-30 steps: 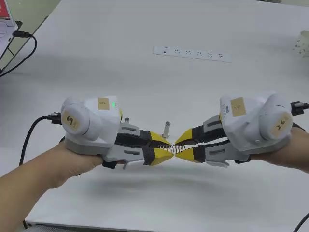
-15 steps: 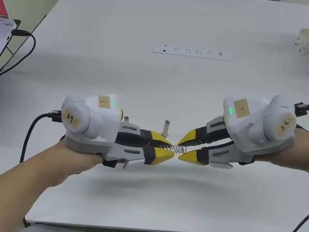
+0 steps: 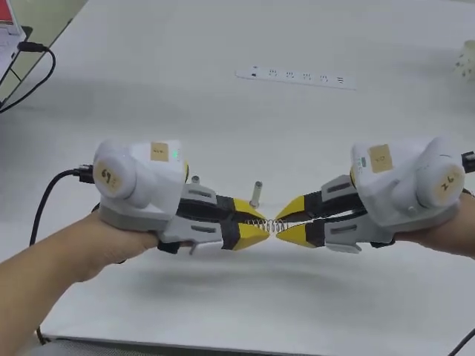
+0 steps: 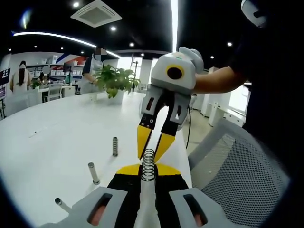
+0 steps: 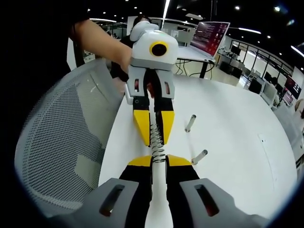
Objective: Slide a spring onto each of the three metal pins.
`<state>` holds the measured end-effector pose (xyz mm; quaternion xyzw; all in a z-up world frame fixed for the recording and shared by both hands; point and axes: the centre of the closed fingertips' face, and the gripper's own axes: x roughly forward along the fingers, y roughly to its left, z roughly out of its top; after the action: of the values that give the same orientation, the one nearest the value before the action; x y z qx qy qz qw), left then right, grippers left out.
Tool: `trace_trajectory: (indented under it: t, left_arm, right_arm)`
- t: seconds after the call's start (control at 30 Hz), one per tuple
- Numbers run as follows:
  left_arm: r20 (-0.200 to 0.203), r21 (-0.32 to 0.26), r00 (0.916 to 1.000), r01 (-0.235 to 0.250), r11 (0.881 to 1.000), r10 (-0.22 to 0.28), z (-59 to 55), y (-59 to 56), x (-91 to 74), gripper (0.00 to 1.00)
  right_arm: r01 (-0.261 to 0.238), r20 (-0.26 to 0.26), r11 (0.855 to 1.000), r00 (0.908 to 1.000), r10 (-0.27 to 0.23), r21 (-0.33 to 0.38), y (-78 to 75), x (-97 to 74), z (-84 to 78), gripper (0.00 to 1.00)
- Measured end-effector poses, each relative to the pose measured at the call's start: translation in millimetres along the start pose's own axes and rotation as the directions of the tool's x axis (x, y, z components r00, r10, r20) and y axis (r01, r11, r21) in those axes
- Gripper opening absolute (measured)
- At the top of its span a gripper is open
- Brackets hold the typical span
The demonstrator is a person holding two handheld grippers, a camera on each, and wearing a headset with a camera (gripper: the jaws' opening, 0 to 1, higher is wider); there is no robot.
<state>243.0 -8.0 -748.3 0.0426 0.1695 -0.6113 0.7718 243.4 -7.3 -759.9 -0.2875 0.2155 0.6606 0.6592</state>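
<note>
A small coil spring (image 3: 269, 225) hangs level in the air between my two grippers, above the table's near edge. My left gripper (image 3: 261, 226) is shut on its left end, and my right gripper (image 3: 282, 222) is shut on its right end, tip to tip. In the left gripper view the spring (image 4: 148, 159) runs from my own jaws to the right gripper (image 4: 151, 154). Beyond stand a pin wearing a spring (image 4: 115, 146), a bare pin (image 4: 93, 173) and a third pin (image 4: 61, 204). The head view shows a pin (image 3: 256, 193) just behind the grippers' tips.
A white power strip (image 3: 297, 76) lies farther back on the white table (image 3: 223, 119). A black cable (image 3: 37, 63) runs at the left edge. A mesh chair (image 5: 61, 142) sits below the table's front edge.
The right gripper has drawn slightly to the right, and less of the spring shows between the tips. The left gripper has stayed in place.
</note>
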Motion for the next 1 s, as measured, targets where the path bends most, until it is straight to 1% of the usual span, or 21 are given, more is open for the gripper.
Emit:
trace_trajectory:
  t: [0.17,0.37,0.5,0.73,0.9,1.0]
  left_arm:
    - [0.004,-0.014,1.0000,0.003,1.000,-0.003,-2.9,0.8,-0.7,0.02]
    - [0.008,-0.018,1.0000,0.006,1.000,-0.005,-3.6,0.9,-0.8,0.02]
    - [0.019,-0.027,0.9998,0.010,1.000,-0.009,-2.4,0.9,-2.0,0.03]
    - [0.025,-0.029,0.9996,0.014,0.999,-0.013,-1.0,-0.3,-3.1,0.03]
    - [0.031,-0.028,0.9994,0.016,0.999,-0.015,-0.2,-0.7,-4.0,0.03]
    - [0.033,-0.028,0.9994,0.015,0.999,-0.014,-0.3,-0.5,-4.4,0.02]
  right_arm:
    - [-0.001,0.033,1.000,0.9994,0.001,0.015,0.2,-4.5,7.1,0.07]
    - [-0.004,0.052,1.000,0.9987,0.003,0.025,1.8,-5.7,11.5,0.07]
    - [-0.009,0.071,0.999,0.9975,0.007,0.035,1.8,-7.9,15.4,0.07]
    - [-0.015,0.093,0.999,0.9956,0.011,0.039,2.2,-10.0,21.2,0.07]
    - [-0.018,0.119,0.998,0.9928,0.011,0.055,2.0,-11.8,26.3,0.07]
    - [-0.026,0.152,0.997,0.9882,0.014,0.077,2.3,-13.8,33.1,0.07]
